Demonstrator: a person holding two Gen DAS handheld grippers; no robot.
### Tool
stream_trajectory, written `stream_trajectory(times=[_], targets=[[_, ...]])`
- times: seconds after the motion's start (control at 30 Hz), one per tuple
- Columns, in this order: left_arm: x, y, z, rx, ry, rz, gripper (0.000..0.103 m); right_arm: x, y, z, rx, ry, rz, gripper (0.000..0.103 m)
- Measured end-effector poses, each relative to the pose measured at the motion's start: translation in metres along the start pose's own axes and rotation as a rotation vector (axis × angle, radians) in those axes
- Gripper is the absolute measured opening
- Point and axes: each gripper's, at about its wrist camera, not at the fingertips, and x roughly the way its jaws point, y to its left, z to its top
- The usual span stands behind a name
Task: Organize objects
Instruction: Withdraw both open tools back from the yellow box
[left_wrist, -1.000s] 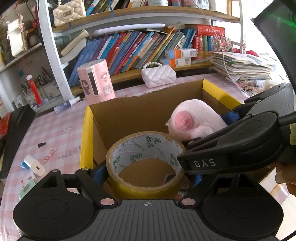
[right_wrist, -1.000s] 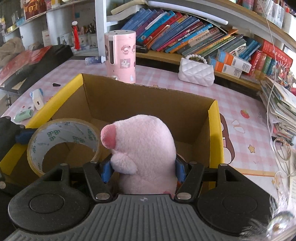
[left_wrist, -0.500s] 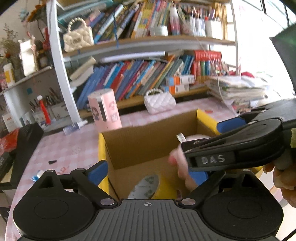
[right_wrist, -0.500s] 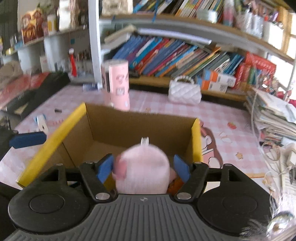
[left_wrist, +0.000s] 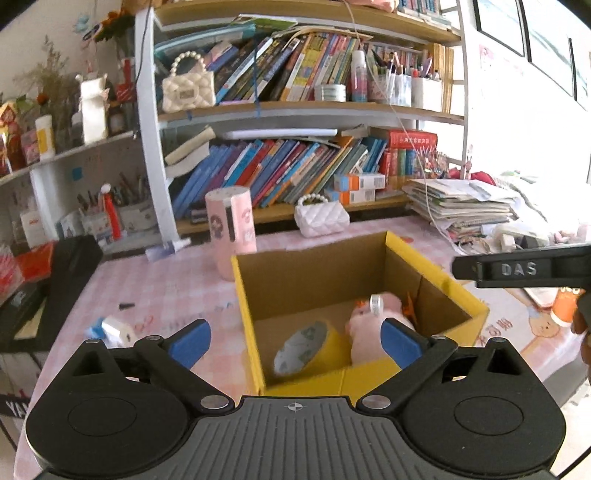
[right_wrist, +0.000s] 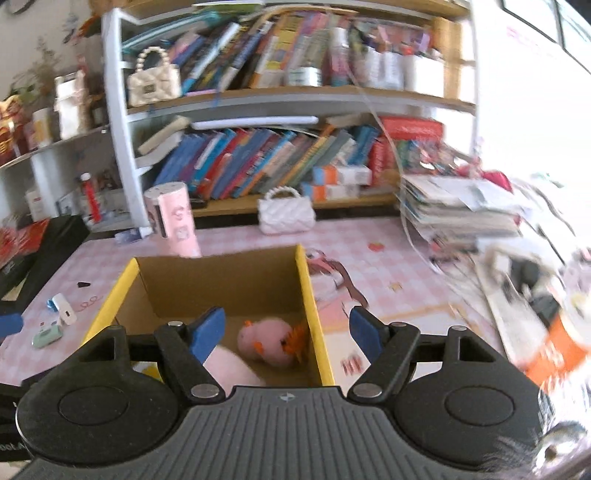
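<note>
— Desk and shelving are seen from higher up than a second ago; what was changed at the cardboard box?

— Both loads were let go. The tape roll, clamped a second ago in the left tongs, is now lying tilted on the box floor at its left side. The pink plush, gripped before by the right tongs, is lying just beside the roll to its right. Both tongs are spread apart with nothing between the blue pads, and have been raised above the box.

— What is hidden or hard to make out?

— The near wall of the box is cut off by each gripper body. In the right wrist view a second, smaller pink toy with orange trim is seen on the floor of the box, while the plush is partly covered by the left pad. The right part of that view is blurred, so the paper stack is smeared.

— And the edges and open room?

— The yellow rims are unobstructed and the top is open. Bare checked desk is left to the box's left, where a small white gadget lies well apart from it. The pink canister stands just behind the rear wall.
</note>
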Motion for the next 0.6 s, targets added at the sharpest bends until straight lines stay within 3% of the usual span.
stream_trajectory(times=[0.33, 0.6], targets=[[-0.026, 0.029, -0.051, -0.036, 0.105, -0.004, 0.100, -0.028, 0.042, -0.066, 0.006, 0.137, -0.053, 0.073], [-0.051, 0.056, -0.086, -0.069, 0.181, 0.046, 0.100, -0.053, 0.093, -0.110, -0.075, 0.175, -0.060, 0.073]])
